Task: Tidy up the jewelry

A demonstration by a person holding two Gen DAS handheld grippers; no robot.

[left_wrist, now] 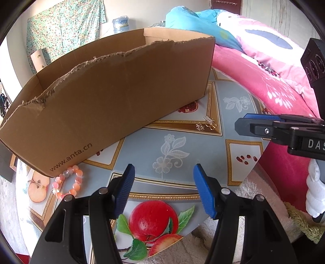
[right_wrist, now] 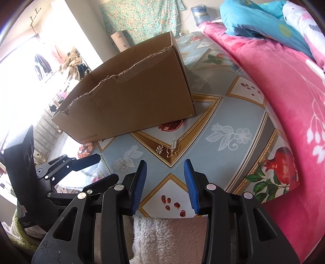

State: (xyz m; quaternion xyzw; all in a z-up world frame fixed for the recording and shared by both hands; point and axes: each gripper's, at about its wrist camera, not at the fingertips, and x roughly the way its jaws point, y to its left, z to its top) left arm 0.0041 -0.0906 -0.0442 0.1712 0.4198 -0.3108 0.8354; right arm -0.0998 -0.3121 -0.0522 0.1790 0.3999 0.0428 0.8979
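Observation:
A torn-edged cardboard box (left_wrist: 113,93) (right_wrist: 134,99) stands on a patterned cloth (left_wrist: 174,150) (right_wrist: 223,130). A pink bead bracelet (left_wrist: 69,182) (right_wrist: 85,150) lies against the box's near corner. Small gold earrings (left_wrist: 207,123) (right_wrist: 170,150), one butterfly-shaped, lie on a gold triangle of the pattern. My left gripper (left_wrist: 163,182) hovers open above the cloth, with the bracelet to its left. My right gripper (right_wrist: 165,176) is open too, with nothing between its blue pads and the earrings just beyond its tips. The right gripper also shows at the right edge of the left wrist view (left_wrist: 264,126).
A pink floral blanket (right_wrist: 284,101) and blue bedding (left_wrist: 193,16) border the cloth on the right. White fleece (right_wrist: 162,233) lies under the near edge. A green floral curtain (left_wrist: 61,28), a water bottle (left_wrist: 120,24) and a white tube (right_wrist: 119,40) stand behind the box.

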